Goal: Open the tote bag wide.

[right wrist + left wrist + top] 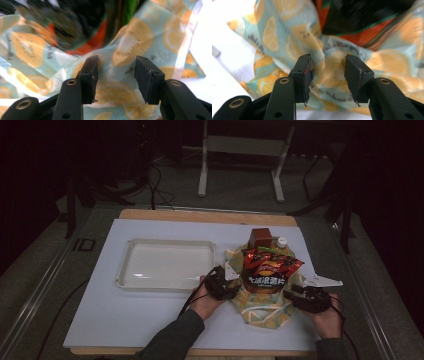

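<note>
A cloth bag (pixel 260 314) printed with orange and lemon slices lies open on the white board, right of centre. Red and black snack packets (pixel 270 267) are piled in it, with a brown box (pixel 261 237) and a white-capped bottle (pixel 282 241) at the back. My left gripper (pixel 234 287) is at the bag's left edge. In the left gripper view a fold of the printed cloth (pixel 329 62) sits between the jaws of that gripper (pixel 327 72), which stand apart. My right gripper (pixel 292 295) is at the bag's right side. Its jaws (pixel 116 75) are also apart over the cloth (pixel 132 42), not pinching it.
A shallow white tray (pixel 167 285) lies left of the bag, close to my left hand. The white board (pixel 125 320) covers a wooden table whose front edge runs just below my forearms. Metal stand legs (pixel 202 180) are on the floor beyond the table.
</note>
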{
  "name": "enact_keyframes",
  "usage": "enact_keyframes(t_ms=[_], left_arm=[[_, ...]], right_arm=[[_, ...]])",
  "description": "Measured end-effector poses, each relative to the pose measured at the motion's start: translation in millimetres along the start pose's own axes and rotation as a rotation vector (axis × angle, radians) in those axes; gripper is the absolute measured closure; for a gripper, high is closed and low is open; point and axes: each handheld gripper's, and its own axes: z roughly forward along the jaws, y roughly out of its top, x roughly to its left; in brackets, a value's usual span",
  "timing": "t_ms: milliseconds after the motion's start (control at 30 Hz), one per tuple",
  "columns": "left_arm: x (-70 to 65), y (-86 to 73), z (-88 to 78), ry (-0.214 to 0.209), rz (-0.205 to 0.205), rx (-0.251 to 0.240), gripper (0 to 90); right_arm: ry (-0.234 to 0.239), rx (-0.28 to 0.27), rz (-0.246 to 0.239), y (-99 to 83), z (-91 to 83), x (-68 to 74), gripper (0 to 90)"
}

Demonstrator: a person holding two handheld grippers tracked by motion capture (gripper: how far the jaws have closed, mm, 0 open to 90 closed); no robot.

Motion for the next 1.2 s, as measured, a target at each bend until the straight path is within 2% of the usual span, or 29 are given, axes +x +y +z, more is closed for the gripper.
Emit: enact_keyframes(t_ms=[67,100,133,167,267,333,367,400,433,467,667,700,767,800,933,1067,1200], left_arm=[[2.7,-0.9,6.4,0.026,-0.015,0.028,56.4],[6.0,-1.3,9.6,0.018,-0.051,0.034,56.4],[6.0,-1.3,9.6,0.018,-0.051,0.034,56.3],[7.7,-1.6,9.2,0.006,-0.07,0.029,55.8],[7.9,-1.7,5.1,-0.012,-0.074,0.012,53.8],[7.7,-0.6,-6.1,-0.039,-0.082,-0.033,53.0],[7.7,-0.6,-6.1,-0.039,-0.082,-0.033,52.6],[6.8,0.3,-15.4,-0.06,-0.092,-0.072,52.5],[6.8,0.3,-15.4,-0.06,-0.092,-0.072,52.4],[4.8,0.6,-23.8,-0.073,-0.091,-0.105,52.0],[-0.2,-1.2,-43.1,-0.078,-0.061,-0.161,49.6],[-0.7,-1.8,-49.9,-0.078,-0.057,-0.19,49.7],[-0.7,-1.8,-49.9,-0.078,-0.057,-0.19,50.1],[-3.6,-1.1,-55.6,-0.1,-0.069,-0.222,53.1],[-15.7,-7.3,-48.0,-0.152,-0.021,-0.197,58.8],[-24.0,-19.4,-30.0,-0.159,0.015,-0.127,61.1],[-25.6,-27.0,-22.0,-0.158,0.043,-0.106,61.3]], right_arm=[[-0.012,0.02,0.018,-3.8,5.6,-4.3,54.0],[-0.014,0.023,0.034,-5.2,8.3,-6.4,53.2],[-0.014,0.023,0.034,-5.2,8.3,-6.4,53.2],[-0.019,0.024,0.033,-5.3,8.7,-5.9,52.9],[-0.021,0.025,0.028,-5.0,7.5,-4.4,52.5],[-0.018,0.019,0.029,-4.6,5.0,-3.7,51.7],[-0.016,0.018,0.026,-4.4,4.2,-3.5,51.5],[-0.016,0.016,0.024,-3.8,3.2,-2.7,51.4],[-0.015,0.011,0.02,-3.2,2.2,-1.9,51.1],[-0.012,0.008,0.017,-2.3,0.8,-0.8,50.9],[-0.011,-0.012,-0.004,2.8,-7.2,3.3,49.1],[-0.01,-0.015,-0.005,3.2,-8.4,3.8,48.7],[-0.012,-0.016,0.0,3.8,-9.6,4.7,48.7],[-0.009,-0.026,-0.002,4.6,-12.2,4.9,47.5],[-0.003,-0.034,-0.002,5.2,-17.2,5.1,47.5],[0.005,-0.054,0.013,6.5,-22.7,5.2,47.4],[0.01,-0.07,0.014,8.2,-27.2,5.7,47.2]])
